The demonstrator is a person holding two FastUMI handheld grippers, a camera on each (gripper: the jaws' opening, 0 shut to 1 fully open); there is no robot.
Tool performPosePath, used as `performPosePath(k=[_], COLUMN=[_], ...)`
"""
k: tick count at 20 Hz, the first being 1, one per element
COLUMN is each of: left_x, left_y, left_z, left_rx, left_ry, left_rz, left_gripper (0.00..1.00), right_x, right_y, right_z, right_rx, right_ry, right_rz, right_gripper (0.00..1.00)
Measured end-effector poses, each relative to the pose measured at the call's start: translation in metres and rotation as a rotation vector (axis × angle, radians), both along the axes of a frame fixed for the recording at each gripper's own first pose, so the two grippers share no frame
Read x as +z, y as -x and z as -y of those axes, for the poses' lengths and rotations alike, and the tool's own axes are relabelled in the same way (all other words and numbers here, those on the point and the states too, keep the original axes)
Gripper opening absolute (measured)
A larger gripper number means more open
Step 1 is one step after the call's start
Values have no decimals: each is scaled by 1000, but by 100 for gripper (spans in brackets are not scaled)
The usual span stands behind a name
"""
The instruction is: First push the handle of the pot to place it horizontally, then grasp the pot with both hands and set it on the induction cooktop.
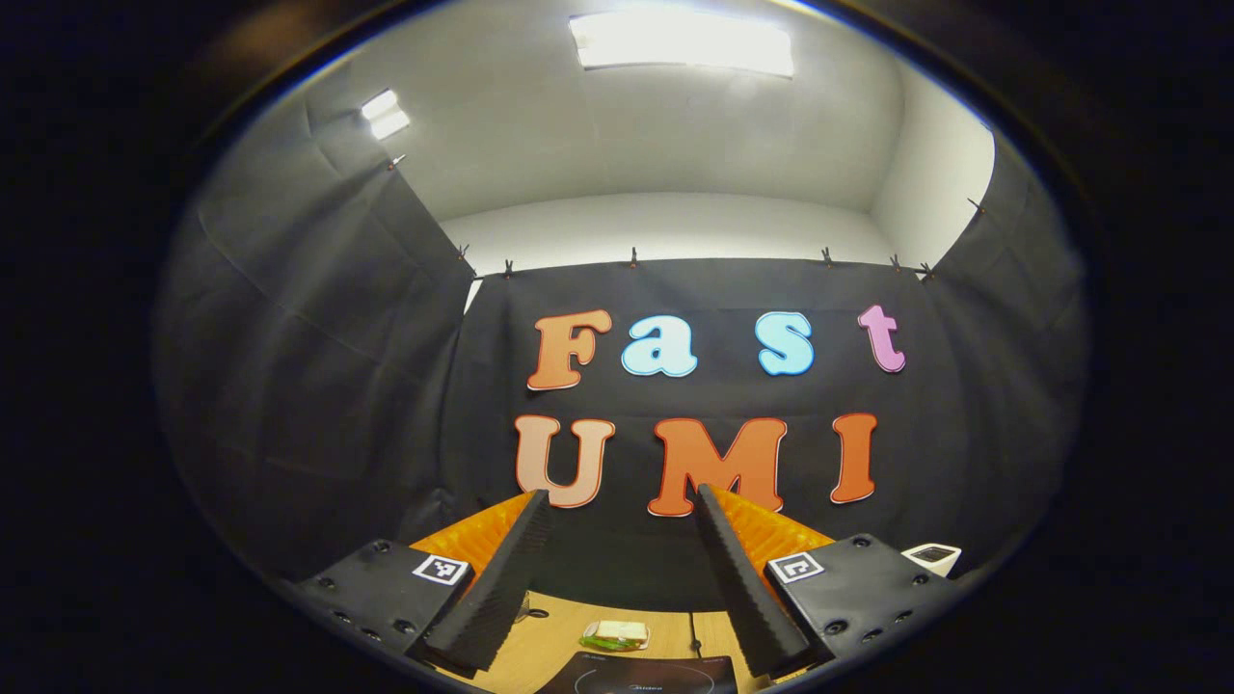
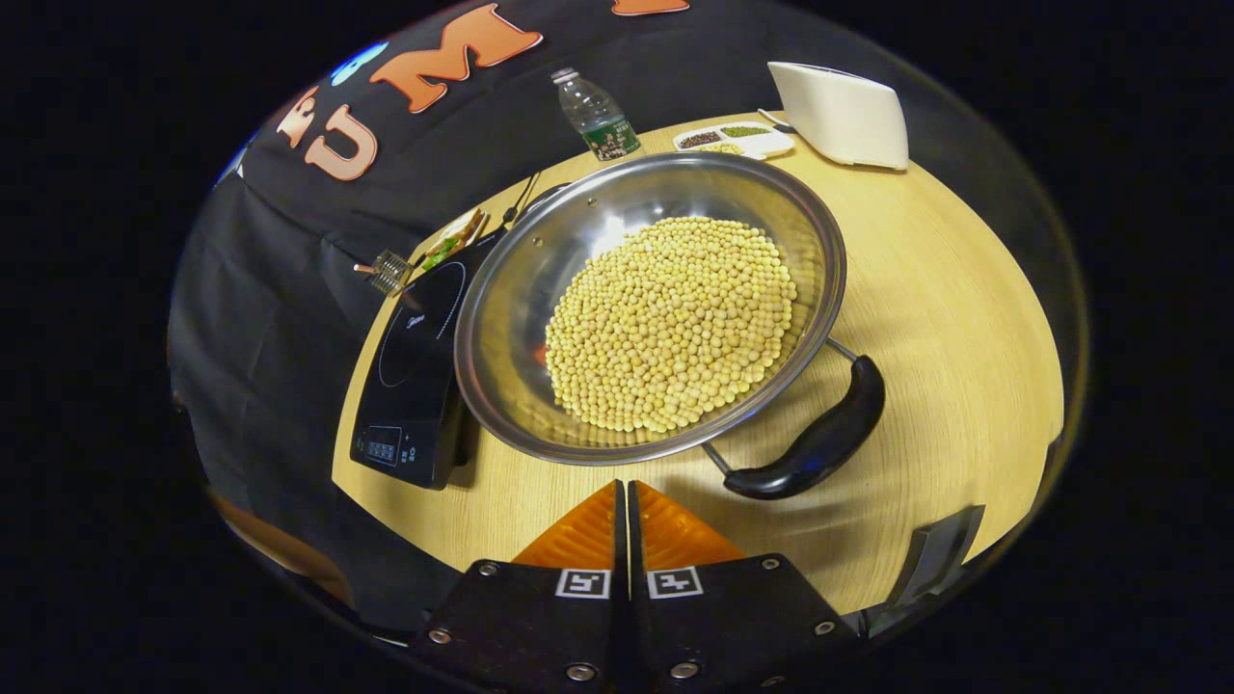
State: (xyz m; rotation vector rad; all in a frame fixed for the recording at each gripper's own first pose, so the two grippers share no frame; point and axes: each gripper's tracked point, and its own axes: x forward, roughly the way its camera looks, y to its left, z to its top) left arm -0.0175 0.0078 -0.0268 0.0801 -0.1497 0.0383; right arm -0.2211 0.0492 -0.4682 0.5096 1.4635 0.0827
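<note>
My right gripper (image 2: pixel 627 496), closed and empty, nears the pot (image 2: pixel 540 289); left gripper (image 1: pixel 622 540) wide. A hard shove on the handle (image 2: pixel 819 439) could spill beans (image 2: pixel 670 318).

The left gripper view sits low at the table (image 1: pixel 540 641) edge, facing the booth wall. The right gripper view looks steeply down, close above the table. Both catch the induction cooktop (image 2: pixel 415 376), at 6 o'clock in the left, 9 o'clock in the right.

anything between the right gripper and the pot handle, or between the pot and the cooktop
Nothing visible. The right gripper is shut, with bare table between it and the pot's handle. The pot sits right beside the induction cooktop.
</note>
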Motion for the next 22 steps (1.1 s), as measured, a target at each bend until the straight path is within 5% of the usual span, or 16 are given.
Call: performPosePath(k=[8, 22], left_x=[-23, -53], left_y=[-15, -24], left_z=[-6, -3], left_rx=[3, -3], left_ry=[-25, -48], left_rz=[-82, -137], left_gripper=[98, 98], right_x=[0, -25], right_y=[-11, -47], right_z=[15, 102], right_rx=[-77, -130], right_ry=[-44, 176], right_rz=[-42, -65], right_gripper=[0, 0])
